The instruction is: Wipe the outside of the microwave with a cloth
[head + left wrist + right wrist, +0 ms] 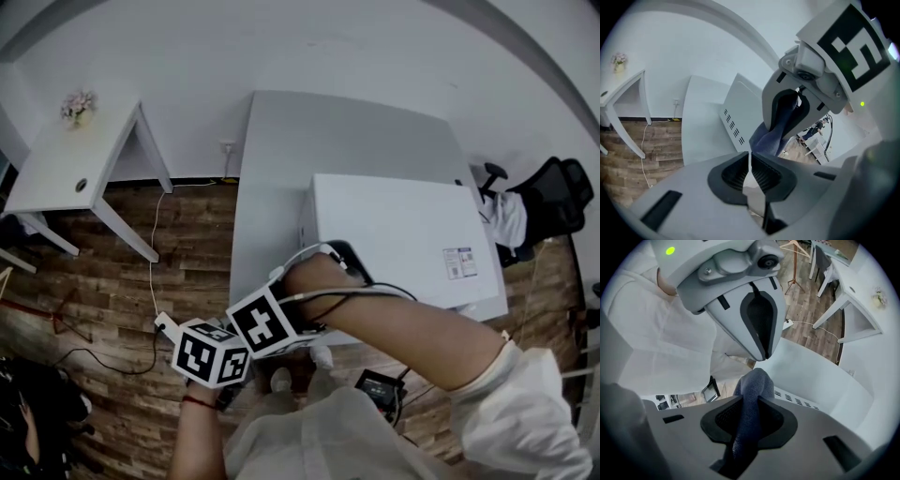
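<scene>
The right claw (749, 403) is clamping a blue-grey fabric cloth (754, 380) at the white boxy microwave (394, 230) near the front edge of the pale grey counter (281, 159), while the left claw (750, 157) is hovering closed, empty.

Looks steeply down from the head, from well above the microwave (394, 234). Rides just behind the jaws in each gripper view, faces ahead along them, close to the microwave's vented side (732, 127). Shares this side between both gripper views.
</scene>
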A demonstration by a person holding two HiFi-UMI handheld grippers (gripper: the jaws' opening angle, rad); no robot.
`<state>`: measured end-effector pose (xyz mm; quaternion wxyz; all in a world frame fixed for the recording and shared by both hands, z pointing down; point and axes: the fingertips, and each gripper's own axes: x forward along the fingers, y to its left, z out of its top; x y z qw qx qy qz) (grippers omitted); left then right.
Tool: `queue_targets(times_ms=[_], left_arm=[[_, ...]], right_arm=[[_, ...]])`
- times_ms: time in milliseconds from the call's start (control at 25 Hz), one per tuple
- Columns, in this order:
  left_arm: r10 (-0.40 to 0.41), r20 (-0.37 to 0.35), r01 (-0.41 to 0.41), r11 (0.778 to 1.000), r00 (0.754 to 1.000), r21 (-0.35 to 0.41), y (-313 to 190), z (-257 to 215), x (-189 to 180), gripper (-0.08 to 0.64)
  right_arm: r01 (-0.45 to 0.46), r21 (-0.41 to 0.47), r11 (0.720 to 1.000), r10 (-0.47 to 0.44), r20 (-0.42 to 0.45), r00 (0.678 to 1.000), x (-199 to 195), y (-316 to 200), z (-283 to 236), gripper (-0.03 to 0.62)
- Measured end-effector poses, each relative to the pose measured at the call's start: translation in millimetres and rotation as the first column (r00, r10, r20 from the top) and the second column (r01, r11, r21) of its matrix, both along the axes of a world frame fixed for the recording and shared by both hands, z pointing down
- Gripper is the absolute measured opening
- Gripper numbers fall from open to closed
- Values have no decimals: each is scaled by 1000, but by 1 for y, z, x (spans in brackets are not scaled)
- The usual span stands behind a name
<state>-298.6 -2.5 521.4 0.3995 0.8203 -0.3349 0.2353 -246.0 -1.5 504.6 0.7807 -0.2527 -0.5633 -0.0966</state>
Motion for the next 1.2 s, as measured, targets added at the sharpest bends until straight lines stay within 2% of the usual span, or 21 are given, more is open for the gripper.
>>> queue_targets(times_ms=[120, 200, 280, 360, 440, 520, 560, 600, 680, 760, 800, 880, 960, 1040, 1200], left_arm=[[4, -5, -4, 1000, 1000, 23, -9, -12, -3, 18], [7, -8, -7, 999, 1000, 45, -15, -22, -4, 18], [14, -10, -13, 997, 1000, 72, -21, -32, -2, 18], [28, -12, -27, 995, 1000, 100, -26, -43, 3, 18], [44, -14, -42, 991, 999, 127, -30, -53, 8, 18], [56, -21, -53, 987, 998, 154, -36, -65, 14, 18], [62, -22, -57, 984, 998, 168, -38, -70, 16, 17], [67, -21, -62, 981, 997, 182, -41, -76, 19, 17], [79, -13, -74, 975, 997, 209, -45, -86, 25, 17], [88, 4, -86, 968, 996, 236, -47, -96, 33, 17], [95, 15, -95, 963, 995, 252, -48, -100, 39, 17], [115, 43, -122, 951, 992, 283, -51, -108, 54, 17], [139, 75, -155, 939, 988, 307, -54, -115, 71, 17], [163, 109, -190, 928, 981, 322, -56, -121, 88, 17], [202, 175, -252, 904, 964, 344, -63, -127, 120, 18]], right_arm=[[-33, -33, 999, 34, 34, 999, 0, 8, -10, 92], [-56, -38, 998, 59, 87, 994, 0, 10, -19, 92], [-73, -27, 997, 77, 195, 978, -4, 10, -27, 92], [-111, -18, 994, 110, 367, 924, -11, 8, -39, 92], [-205, -20, 979, 182, 546, 818, -13, 5, -54, 92], [-336, -29, 941, 261, 693, 672, -5, 0, -67, 92], [-410, -36, 911, 294, 754, 587, 1, -3, -72, 92], [-486, -42, 873, 316, 808, 497, 8, -7, -77, 92], [-630, -50, 775, 321, 890, 324, 26, -19, -85, 92], [-746, -65, 663, 298, 937, 184, 46, -28, -88, 92], [-784, -76, 616, 286, 949, 133, 54, -31, -89, 92], [-830, -90, 551, 267, 961, 73, 66, -32, -89, 92], [-857, -94, 507, 253, 967, 43, 76, -35, -89, 92], [-876, -100, 472, 249, 968, 24, 87, -39, -88, 92], [-897, -127, 423, 258, 966, -15, 118, -46, -88, 92]])
